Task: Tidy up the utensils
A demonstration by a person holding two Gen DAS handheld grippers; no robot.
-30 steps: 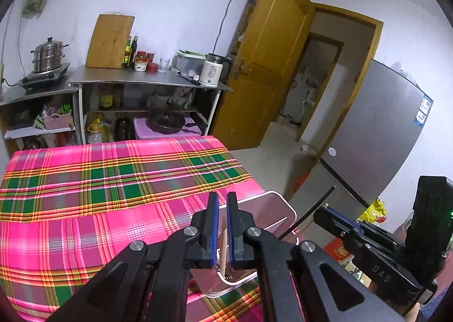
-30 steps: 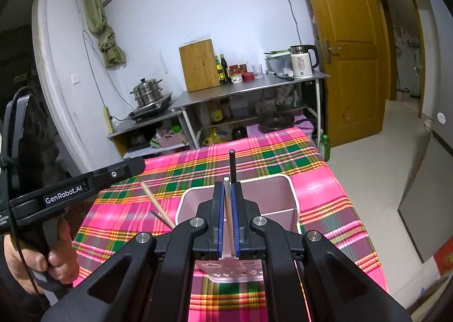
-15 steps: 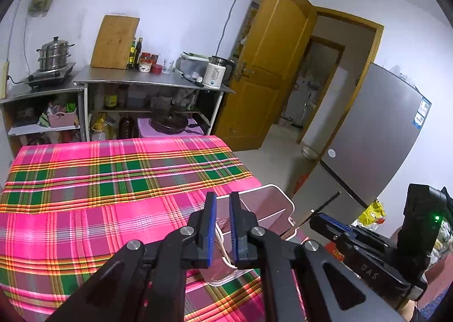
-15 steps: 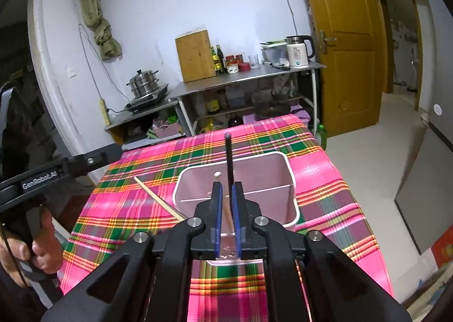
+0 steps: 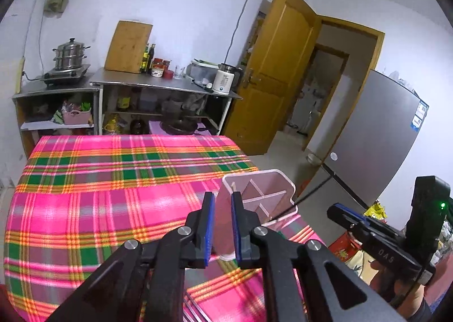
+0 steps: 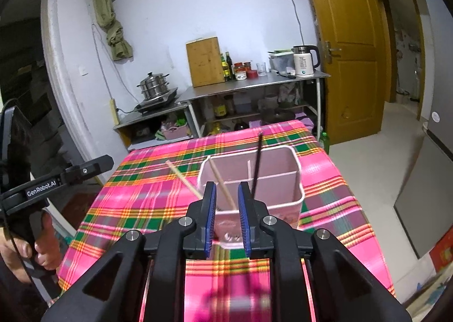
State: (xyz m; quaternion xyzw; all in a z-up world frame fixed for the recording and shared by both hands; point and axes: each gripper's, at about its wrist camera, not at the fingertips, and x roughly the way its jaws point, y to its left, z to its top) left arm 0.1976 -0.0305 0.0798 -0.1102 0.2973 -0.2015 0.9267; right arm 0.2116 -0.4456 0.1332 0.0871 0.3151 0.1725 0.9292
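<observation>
The pink holder (image 6: 279,180) stands on the plaid tablecloth (image 6: 158,180) near its door-side edge, directly ahead of the right gripper (image 6: 227,217). Both grippers are slightly parted and empty. A wooden chopstick (image 6: 222,184) and a black chopstick (image 6: 257,163) lean upright inside; another wooden chopstick (image 6: 184,179) slants just left. The left gripper (image 5: 220,225) sits just left of the holder, with open cloth beyond.

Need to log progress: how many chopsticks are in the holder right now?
3. Two wooden chopsticks lean in the left side of the pink holder, and one black chopstick stands near the middle divider. Lower parts are hidden; more may be inside.
</observation>
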